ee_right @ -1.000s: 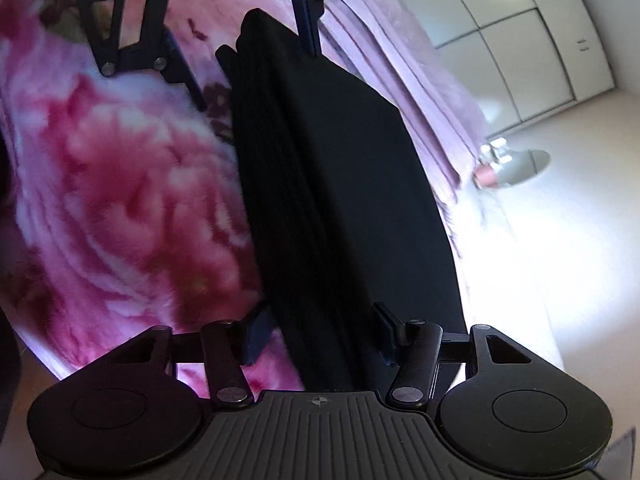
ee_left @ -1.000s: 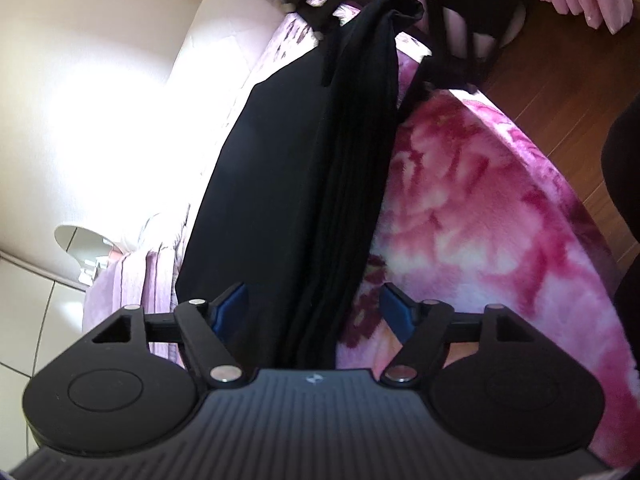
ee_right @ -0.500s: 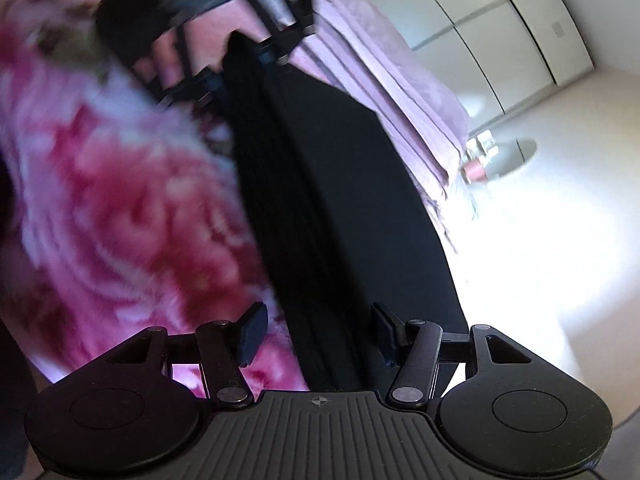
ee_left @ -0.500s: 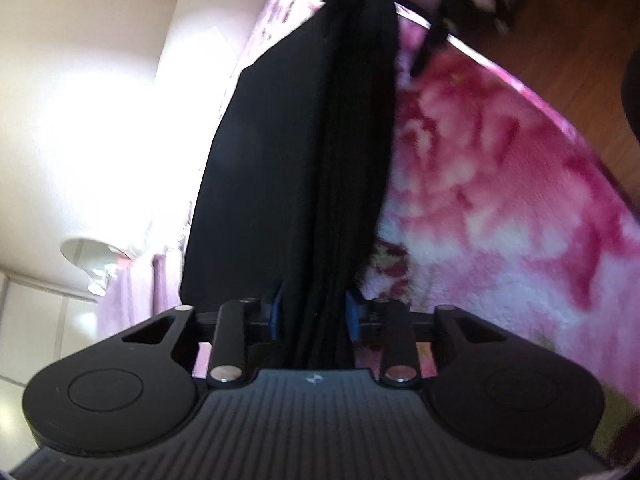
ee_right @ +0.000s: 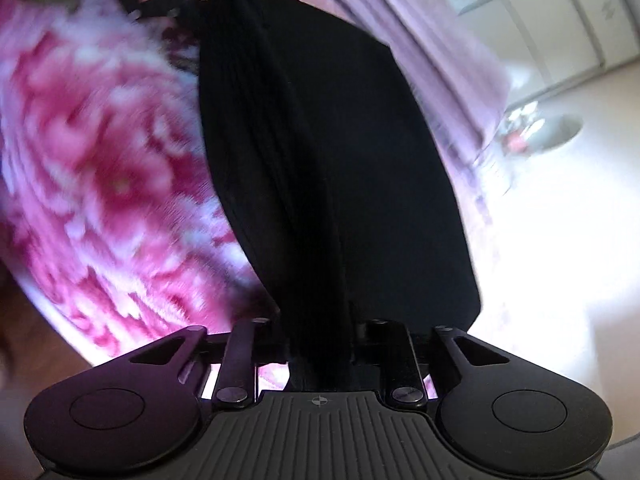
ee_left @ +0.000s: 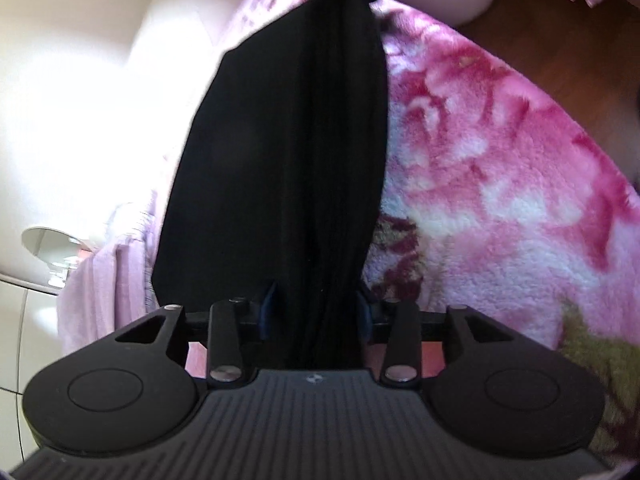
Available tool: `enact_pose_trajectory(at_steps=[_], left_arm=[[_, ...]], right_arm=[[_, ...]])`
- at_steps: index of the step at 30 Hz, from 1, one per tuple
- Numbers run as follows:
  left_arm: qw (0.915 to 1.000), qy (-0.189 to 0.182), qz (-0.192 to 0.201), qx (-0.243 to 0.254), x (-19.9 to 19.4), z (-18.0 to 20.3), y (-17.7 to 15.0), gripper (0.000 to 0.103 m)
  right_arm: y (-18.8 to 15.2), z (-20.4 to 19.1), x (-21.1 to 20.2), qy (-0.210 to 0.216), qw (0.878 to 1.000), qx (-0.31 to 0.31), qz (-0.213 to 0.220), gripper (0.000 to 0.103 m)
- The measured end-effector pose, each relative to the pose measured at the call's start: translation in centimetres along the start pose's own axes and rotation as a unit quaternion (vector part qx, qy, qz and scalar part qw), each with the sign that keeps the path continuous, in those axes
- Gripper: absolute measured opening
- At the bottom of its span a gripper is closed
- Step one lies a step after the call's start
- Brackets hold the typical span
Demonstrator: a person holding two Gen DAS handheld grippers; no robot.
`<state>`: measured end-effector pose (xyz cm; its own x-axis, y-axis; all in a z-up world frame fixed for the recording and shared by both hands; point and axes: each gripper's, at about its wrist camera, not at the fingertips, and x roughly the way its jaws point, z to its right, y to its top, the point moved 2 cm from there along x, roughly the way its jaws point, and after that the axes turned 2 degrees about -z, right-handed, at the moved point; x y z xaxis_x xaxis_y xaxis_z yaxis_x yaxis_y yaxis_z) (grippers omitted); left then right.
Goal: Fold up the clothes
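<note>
A long black garment (ee_left: 280, 152) is stretched between my two grippers above a pink flowered blanket (ee_left: 500, 168). My left gripper (ee_left: 316, 312) is shut on one bunched end of it. My right gripper (ee_right: 320, 344) is shut on the other end; the garment also shows in the right wrist view (ee_right: 340, 160), hanging as a folded strip with a flat panel to one side. The far end of the garment in each view meets the other gripper, mostly hidden at the top edge.
The blanket (ee_right: 100, 168) covers a bed. A pale lilac sheet (ee_left: 100, 280) lies along its far side, by a bright cream wall (ee_left: 80, 100). A wooden floor (ee_left: 560, 20) lies beyond the bed edge. White cupboard doors (ee_right: 540, 20) stand behind.
Both grippers closed on the ends of the black garment, the left first, then the right. The garment is now lifted and pulled taut between them.
</note>
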<state>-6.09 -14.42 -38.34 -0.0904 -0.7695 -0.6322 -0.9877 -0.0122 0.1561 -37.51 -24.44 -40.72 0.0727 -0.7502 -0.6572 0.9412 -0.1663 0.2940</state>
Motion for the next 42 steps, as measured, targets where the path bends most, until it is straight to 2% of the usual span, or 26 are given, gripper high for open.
enact_pose_trajectory(at_steps=[3,5,12,16,21,25,30,33,36,38,40,42], left_arm=[[0.9988,-0.039,-0.017,-0.026,-1.2,-2.3,-0.2,0.021],[0.9977,-0.054,-0.019,-0.036,-2.4,-4.4,-0.4,0.019],[0.99,-0.121,-0.012,-0.07,-8.1,-12.3,-0.9,0.017],[0.9864,-0.137,-0.009,-0.091,-8.3,-16.5,-0.6,0.017],[0.9839,-0.138,-0.012,-0.114,-6.5,-22.3,1.1,0.017],[0.9866,-0.12,-0.013,-0.11,-3.2,-26.6,3.5,0.017],[0.9915,-0.068,-0.018,-0.109,2.6,-33.0,8.9,0.017],[0.9937,-0.032,-0.015,-0.106,6.8,-35.3,12.3,0.017],[0.9942,-0.007,-0.014,-0.106,12.4,-34.6,15.3,0.017],[0.9947,-0.011,-0.022,-0.099,16.7,-31.7,16.6,0.017],[0.9949,-0.037,-0.035,-0.087,21.0,-27.6,17.5,0.017],[0.993,-0.082,-0.052,-0.066,23.9,-23.2,18.0,0.02]], right_arm=[[1.7,2.4,-1.3,0.036,0.999,-0.012,-0.026,0.018],[2.9,4.3,-2.4,0.053,0.998,-0.02,-0.035,0.017],[7.3,10.7,-7.3,0.106,0.992,-0.037,-0.056,0.016],[9.5,14.8,-7.8,0.124,0.989,-0.046,-0.062,0.016],[10.6,20.9,-6.7,0.124,0.989,-0.051,-0.055,0.015],[9.5,27.2,-4.7,0.122,0.99,-0.047,-0.045,0.015],[6.1,36.1,-1.0,0.092,0.994,-0.052,-0.022,0.015],[3.5,41.1,1.7,0.043,0.998,-0.05,-0.008,0.015],[0.0,43.9,5.6,0.002,0.999,-0.042,-0.002,0.016],[-2.8,43.7,9.3,-0.013,0.999,-0.036,-0.003,0.016],[-5.7,41.6,13.5,0.002,0.999,-0.039,-0.017,0.016],[-8.5,38.2,17.0,0.049,0.997,-0.045,-0.035,0.016]])
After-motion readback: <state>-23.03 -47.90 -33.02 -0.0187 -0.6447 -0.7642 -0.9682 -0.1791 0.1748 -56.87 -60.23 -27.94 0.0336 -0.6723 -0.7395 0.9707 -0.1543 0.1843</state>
